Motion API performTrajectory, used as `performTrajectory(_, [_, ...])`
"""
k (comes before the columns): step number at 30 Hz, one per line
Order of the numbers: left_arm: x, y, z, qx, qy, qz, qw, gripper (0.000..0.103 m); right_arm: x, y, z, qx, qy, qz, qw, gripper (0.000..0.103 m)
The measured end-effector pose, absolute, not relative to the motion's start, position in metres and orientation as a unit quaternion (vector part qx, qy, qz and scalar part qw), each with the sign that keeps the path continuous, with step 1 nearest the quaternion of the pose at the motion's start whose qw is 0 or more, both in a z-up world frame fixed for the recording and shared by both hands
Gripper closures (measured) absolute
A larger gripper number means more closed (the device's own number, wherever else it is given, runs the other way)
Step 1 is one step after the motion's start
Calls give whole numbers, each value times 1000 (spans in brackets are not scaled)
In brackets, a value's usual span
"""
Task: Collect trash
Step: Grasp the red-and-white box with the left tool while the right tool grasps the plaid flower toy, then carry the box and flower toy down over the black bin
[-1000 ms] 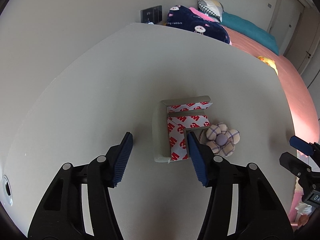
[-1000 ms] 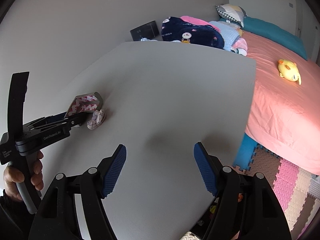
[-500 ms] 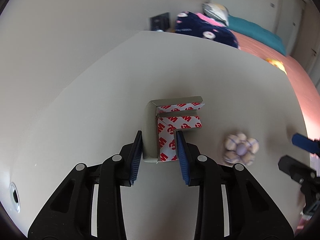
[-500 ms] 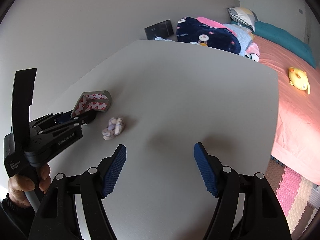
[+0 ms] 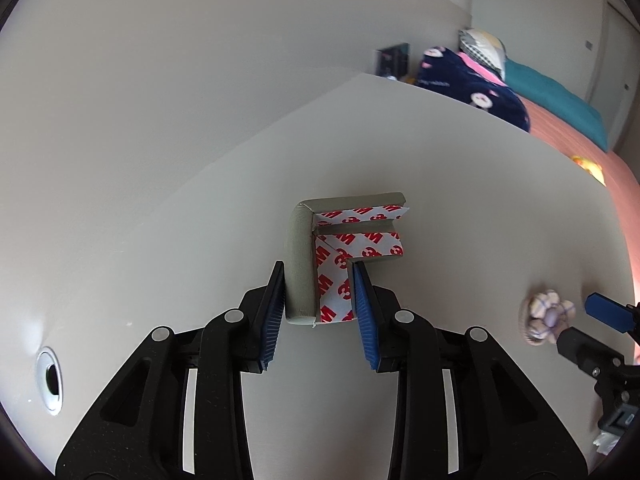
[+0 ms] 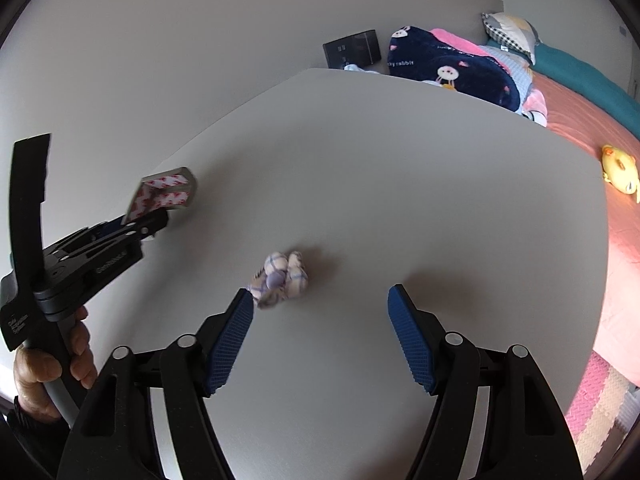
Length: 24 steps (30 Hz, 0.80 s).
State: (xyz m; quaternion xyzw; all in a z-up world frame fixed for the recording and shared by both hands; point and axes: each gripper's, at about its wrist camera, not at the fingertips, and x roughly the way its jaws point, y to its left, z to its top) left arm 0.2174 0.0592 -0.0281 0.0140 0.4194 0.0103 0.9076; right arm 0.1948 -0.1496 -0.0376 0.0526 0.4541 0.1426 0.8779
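Note:
A grey foam corner guard (image 5: 298, 280) with red-and-white tape backing sits between the pads of my left gripper (image 5: 318, 272), which is shut on it. In the right wrist view the corner guard (image 6: 168, 194) hangs a little above the white table (image 6: 420, 168), at the tip of the left gripper (image 6: 150, 220), whose handle a hand holds. A small checked fabric flower (image 6: 280, 276) lies on the table just ahead of my right gripper's (image 6: 320, 294) left finger. The right gripper is open and holds nothing. The left wrist view shows the flower (image 5: 546, 316) at the far right.
A round cable hole (image 5: 50, 380) is set in the table at the near left. Beyond the table's right edge stands a bed (image 6: 580, 112) with a navy blanket (image 6: 448, 68) and a yellow toy (image 6: 620, 168). Foam floor mats (image 6: 600, 400) lie below.
The left jaws closed on the corner guard and carried it up and left, away from the flower. The right gripper moved toward the flower, still open.

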Motion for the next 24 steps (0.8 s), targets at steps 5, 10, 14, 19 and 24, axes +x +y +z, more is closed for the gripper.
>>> performTrajectory(5, [219, 76, -28, -11, 421, 20, 907, 70, 201, -132, -39, 25, 452, 145, 880, 43])
performTrajectory(10, [220, 74, -28, -15, 424, 15, 905, 70, 202, -121, -40, -5, 447, 150, 882, 71])
performTrajectory(14, [221, 72, -28, -10, 424, 11, 906, 70, 201, -121, -40, -11, 447, 154, 881, 80])
performTrajectory(19, [220, 72, -27, -7, 424, 5, 906, 70, 196, -126, -37, -4, 448, 157, 880, 84])
performTrajectory(24, [218, 66, -27, -2, 427, -2, 904, 70, 193, -136, -34, -2, 449, 155, 880, 84])
